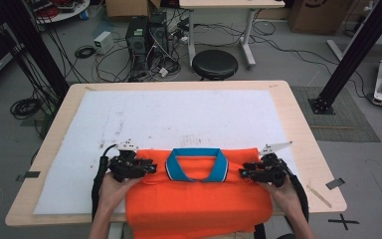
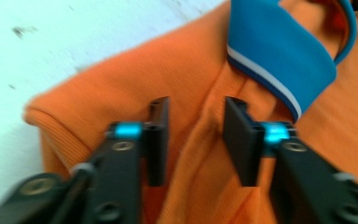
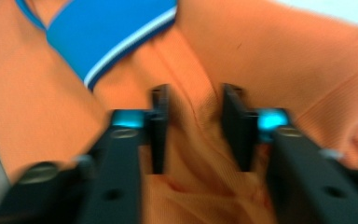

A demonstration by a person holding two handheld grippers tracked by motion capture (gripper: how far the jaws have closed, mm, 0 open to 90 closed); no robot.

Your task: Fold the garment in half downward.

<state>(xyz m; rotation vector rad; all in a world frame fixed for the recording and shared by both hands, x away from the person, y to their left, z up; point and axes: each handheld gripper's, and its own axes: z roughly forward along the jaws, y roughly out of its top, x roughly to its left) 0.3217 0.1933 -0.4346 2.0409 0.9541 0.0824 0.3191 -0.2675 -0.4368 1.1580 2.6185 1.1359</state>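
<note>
Right gripper [image 3: 193, 135] seen along its two black fingers [image 3: 159, 130], which rise from the lower edge and stand apart over an orange polo shirt [image 3: 270, 60]. A raised fold of the orange fabric lies in the gap between them; the blur hides whether the pads touch it. The shirt's blue collar [image 3: 107, 32], edged with a white stripe, lies at upper left. A pale strip of counter [image 3: 349, 11] shows at upper right.

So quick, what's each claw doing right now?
Left gripper: open, a ridge of the orange shirt between its jaws.
Right gripper: open, shirt fold between its jaws.
</note>
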